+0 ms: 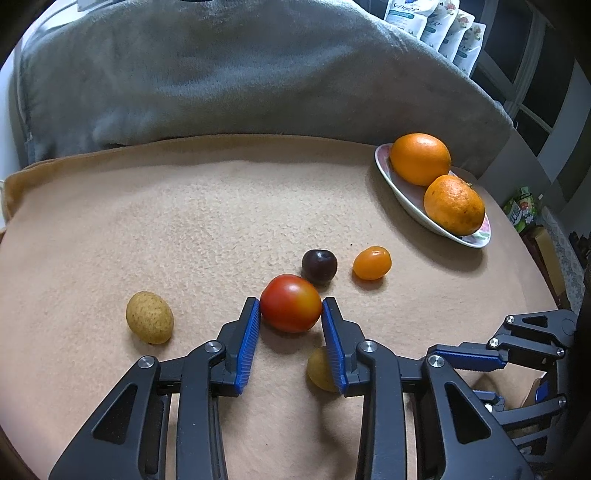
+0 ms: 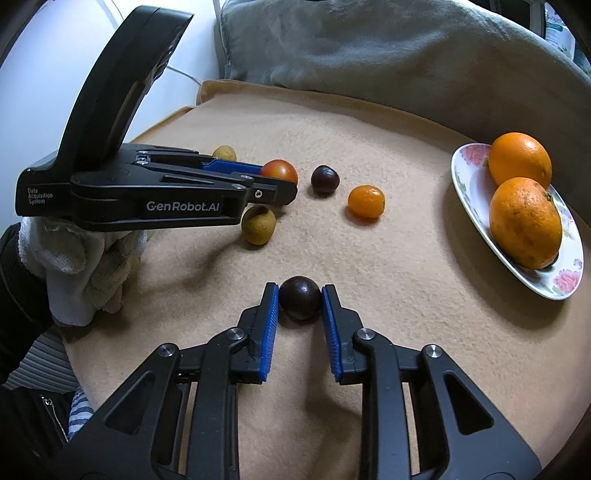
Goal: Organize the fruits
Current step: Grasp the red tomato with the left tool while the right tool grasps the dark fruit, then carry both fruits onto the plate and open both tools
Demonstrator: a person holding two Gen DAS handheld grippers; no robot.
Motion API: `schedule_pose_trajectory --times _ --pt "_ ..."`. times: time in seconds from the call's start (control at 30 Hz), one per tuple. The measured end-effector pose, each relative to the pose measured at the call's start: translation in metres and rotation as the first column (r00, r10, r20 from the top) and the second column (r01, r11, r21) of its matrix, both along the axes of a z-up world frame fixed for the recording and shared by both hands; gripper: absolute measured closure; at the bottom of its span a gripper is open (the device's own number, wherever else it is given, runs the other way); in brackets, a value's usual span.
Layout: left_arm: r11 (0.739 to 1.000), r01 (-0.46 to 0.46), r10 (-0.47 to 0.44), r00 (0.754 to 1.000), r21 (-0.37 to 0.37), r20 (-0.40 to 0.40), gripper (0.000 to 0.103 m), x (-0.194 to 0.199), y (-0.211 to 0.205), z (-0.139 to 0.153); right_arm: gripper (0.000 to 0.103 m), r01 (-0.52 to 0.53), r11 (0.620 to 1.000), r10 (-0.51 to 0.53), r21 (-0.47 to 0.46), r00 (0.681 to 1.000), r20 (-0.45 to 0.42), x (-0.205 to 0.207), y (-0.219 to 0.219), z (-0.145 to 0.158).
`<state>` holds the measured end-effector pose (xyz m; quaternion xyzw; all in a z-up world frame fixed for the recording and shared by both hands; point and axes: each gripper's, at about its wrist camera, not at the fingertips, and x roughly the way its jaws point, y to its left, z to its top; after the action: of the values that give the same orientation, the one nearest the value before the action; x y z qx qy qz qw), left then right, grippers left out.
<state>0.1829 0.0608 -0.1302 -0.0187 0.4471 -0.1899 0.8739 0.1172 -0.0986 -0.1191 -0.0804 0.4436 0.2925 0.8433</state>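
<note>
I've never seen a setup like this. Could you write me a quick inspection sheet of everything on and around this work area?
Surface: tan blanket.
Job's things: flowered plate holding two oranges; loose tomato, two dark fruits, small orange fruit, two yellowish fruits.
Clutter: nothing seen.
Grippers: left gripper shut on tomato; right gripper shut on a dark fruit.
Cables: thin white cable.
Surroundings: grey blanket, white pouches.

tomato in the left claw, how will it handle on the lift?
The tomato looks round and glossy, so it may slip or roll out if the left claw loosens. The ribbed blue pads should help. The skin is probably soft, so squeezing hard risks bruising.
</note>
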Motion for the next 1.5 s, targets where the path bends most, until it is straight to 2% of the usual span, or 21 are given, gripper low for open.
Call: schedule_pose_trajectory --times 0.37,0.67,1.17,1.5 --pt "1.0 0.004 -0.003 1.0 -0.026 0.017 0.07 -0.005 -0.005 0.011 0.079 0.042 0.999 -0.043 0.034 0.999 0.022 -0.002 -0.022 0.011" --pt "0.998 0.05 -0.048 0.997 -0.043 0.053 0.07 -0.001 -0.031 0.029 0.079 0.117 0.991 -0.121 0.065 0.991 0.052 -0.002 -0.061 0.025" --pt "0.991 0.125 -0.121 0.99 -0.055 0.078 0.07 0.017 -0.082 0.042 0.079 0.267 0.959 -0.276 0.098 0.956 0.099 0.007 -0.142 0.048" --pt "0.987 0.153 -0.15 0.986 -0.046 0.071 0.07 0.033 -0.107 0.042 0.079 0.325 0.941 -0.334 0.09 0.936 0.11 0.035 -0.174 0.051"
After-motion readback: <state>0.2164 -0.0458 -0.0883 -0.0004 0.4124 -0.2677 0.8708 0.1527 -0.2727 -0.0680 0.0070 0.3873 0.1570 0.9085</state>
